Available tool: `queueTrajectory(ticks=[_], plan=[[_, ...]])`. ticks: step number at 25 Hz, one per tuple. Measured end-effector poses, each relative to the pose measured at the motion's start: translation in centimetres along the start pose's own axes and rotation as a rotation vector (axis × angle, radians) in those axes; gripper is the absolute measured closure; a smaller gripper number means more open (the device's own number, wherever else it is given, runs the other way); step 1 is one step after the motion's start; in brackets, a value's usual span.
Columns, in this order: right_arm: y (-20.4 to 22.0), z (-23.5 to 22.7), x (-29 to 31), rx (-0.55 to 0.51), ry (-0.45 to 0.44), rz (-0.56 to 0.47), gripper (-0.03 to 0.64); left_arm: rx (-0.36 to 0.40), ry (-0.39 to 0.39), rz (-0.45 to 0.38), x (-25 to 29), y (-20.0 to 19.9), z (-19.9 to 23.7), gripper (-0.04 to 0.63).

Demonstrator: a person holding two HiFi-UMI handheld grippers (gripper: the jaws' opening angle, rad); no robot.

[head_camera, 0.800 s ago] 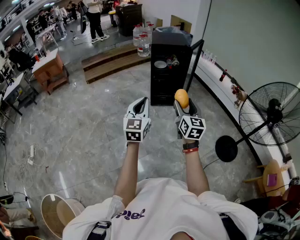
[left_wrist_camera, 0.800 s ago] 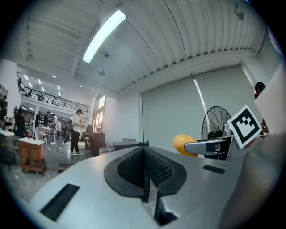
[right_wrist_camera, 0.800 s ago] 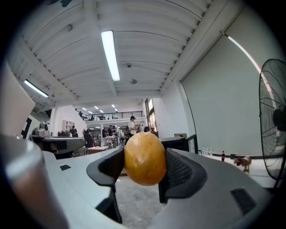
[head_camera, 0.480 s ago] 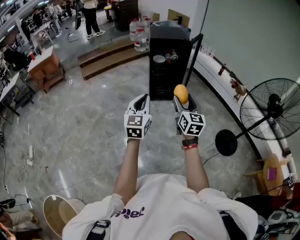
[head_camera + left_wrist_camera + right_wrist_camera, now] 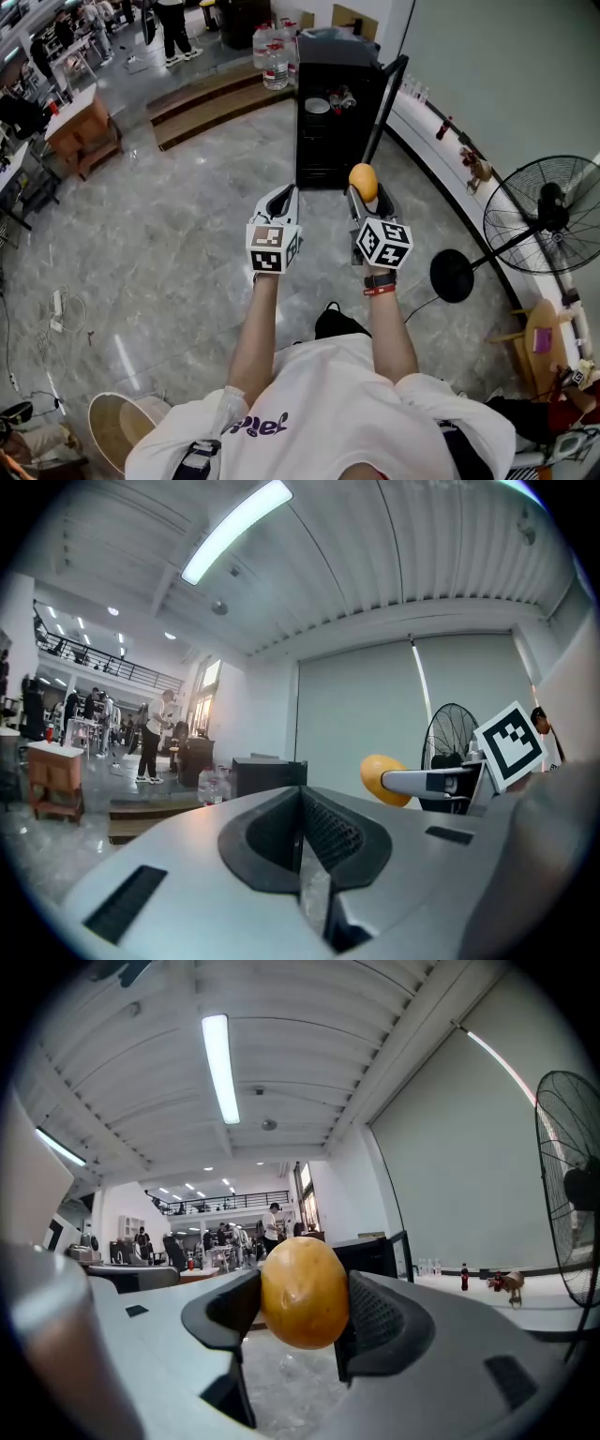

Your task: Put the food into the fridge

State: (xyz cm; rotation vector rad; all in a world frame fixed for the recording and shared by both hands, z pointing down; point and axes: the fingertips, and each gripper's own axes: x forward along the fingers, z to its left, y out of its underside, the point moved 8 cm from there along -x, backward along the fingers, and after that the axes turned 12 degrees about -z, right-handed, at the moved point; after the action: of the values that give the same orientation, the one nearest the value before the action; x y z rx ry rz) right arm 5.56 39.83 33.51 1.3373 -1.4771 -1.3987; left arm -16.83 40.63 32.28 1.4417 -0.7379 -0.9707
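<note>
My right gripper (image 5: 364,187) is shut on a round orange-yellow fruit (image 5: 304,1292), which fills the gap between its dark pads; the same fruit (image 5: 363,181) shows at its tip in the head view. Beside it, my left gripper (image 5: 282,199) is held level with its jaws closed together and nothing between them. The small black fridge (image 5: 333,112) stands ahead on the floor with its door (image 5: 384,98) swung open to the right, a plate and small items on its shelf. From the left gripper view the fruit (image 5: 387,779) shows at the right.
A standing fan (image 5: 544,225) with a round black base (image 5: 452,276) is at the right. A low white ledge (image 5: 448,178) runs along the right wall. Wooden steps (image 5: 211,108) and water bottles (image 5: 273,58) lie left of the fridge. People stand at the far back.
Both grippers have come a little nearer to the fridge, which now sits closer in the head view. The fruit stays held in the right gripper.
</note>
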Motion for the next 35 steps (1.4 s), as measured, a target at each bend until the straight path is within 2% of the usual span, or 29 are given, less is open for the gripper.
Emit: queueTrajectory(ticks=[8,16,24,35], plan=[[3.7,-2.6,8.3,0.054,-0.018,0.013,0.308,0.004,0.012,0.017,6.9,3.3,3.2,0.575],[5.3,-7.8,19.3,0.102,-0.038,0.03,0.308,-0.002,0.023,0.046,18.8,5.5,6.5,0.577],[7.4,-13.7,27.9,0.143,-0.047,0.06,0.308,-0.013,0.001,0.064,28.5,8.1,8.3,0.577],[9.5,-18.2,38.5,0.171,-0.091,0.106,0.308,-0.028,-0.029,0.09,39.0,10.5,11.0,0.575]])
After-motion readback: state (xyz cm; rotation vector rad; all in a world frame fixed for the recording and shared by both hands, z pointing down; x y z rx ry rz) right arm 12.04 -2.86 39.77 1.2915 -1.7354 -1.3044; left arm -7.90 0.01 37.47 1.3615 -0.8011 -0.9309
